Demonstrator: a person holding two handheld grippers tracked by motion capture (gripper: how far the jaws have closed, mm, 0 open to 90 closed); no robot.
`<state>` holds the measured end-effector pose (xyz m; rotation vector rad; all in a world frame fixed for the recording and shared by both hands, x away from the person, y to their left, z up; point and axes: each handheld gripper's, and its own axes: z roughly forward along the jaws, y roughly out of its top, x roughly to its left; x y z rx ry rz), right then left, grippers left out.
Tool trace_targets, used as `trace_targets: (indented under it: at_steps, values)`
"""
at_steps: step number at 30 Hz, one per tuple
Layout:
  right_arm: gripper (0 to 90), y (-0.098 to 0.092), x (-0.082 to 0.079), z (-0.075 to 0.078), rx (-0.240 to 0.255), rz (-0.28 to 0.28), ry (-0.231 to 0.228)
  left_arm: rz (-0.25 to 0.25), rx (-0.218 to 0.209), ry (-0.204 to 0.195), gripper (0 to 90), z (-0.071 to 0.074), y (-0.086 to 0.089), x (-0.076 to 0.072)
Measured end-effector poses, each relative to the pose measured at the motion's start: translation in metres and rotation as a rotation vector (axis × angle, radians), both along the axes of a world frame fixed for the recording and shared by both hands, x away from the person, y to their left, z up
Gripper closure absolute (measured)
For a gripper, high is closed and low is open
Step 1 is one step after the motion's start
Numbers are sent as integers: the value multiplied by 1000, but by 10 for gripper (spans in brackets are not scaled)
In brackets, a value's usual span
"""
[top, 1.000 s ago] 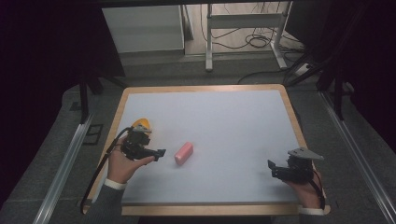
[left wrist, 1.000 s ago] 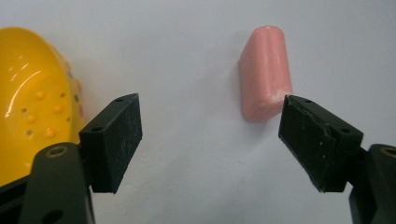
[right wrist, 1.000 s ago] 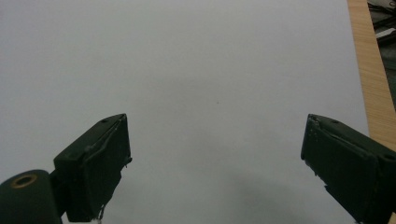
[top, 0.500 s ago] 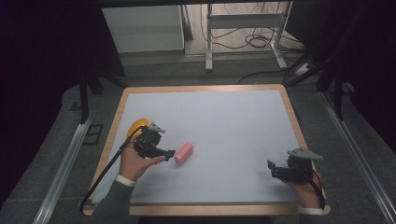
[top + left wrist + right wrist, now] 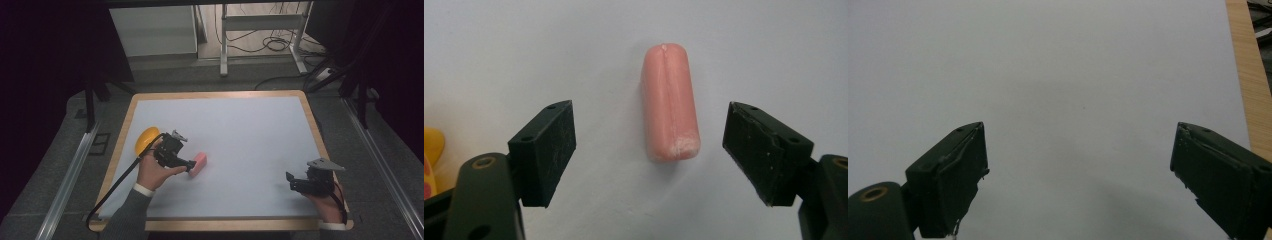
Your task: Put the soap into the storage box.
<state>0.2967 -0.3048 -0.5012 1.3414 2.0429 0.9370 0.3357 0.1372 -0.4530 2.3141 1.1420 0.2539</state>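
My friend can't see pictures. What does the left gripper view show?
A pink sausage lies lengthwise on a white table, between the open jaws of the left claw, which do not touch it. A bit of a yellow thing peeks in at the left edge.

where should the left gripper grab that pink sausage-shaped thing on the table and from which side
Probably across the middle of the pink piece, on its two long sides. It lies flat, pointing lengthwise away from the left gripper, whose open jaws already stand on either side of its near end. Coming in along its length from that near end, then closing, looks best.
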Motion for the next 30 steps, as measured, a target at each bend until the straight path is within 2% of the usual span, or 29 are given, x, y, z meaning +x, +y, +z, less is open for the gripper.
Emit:
trace_targets:
  at_steps: [15, 21, 23, 25, 30]
  values:
    - [79, 1, 0, -1, -5, -3, 3, -5, 2, 23, 221, -10, -14, 10]
    - [79, 1, 0, -1, -5, -3, 4, -24, 27, 22, 221, -7, -23, 12]
    - [79, 1, 0, -1, -4, -3, 4, -29, 6, 26, 223, -7, -27, 13]
    - [79, 1, 0, -1, -4, -2, 4, -28, 31, 27, 225, -9, -30, 15]
    - [79, 0, 1, -2, -5, -2, 5, -44, 53, 36, 250, -14, -40, 19]
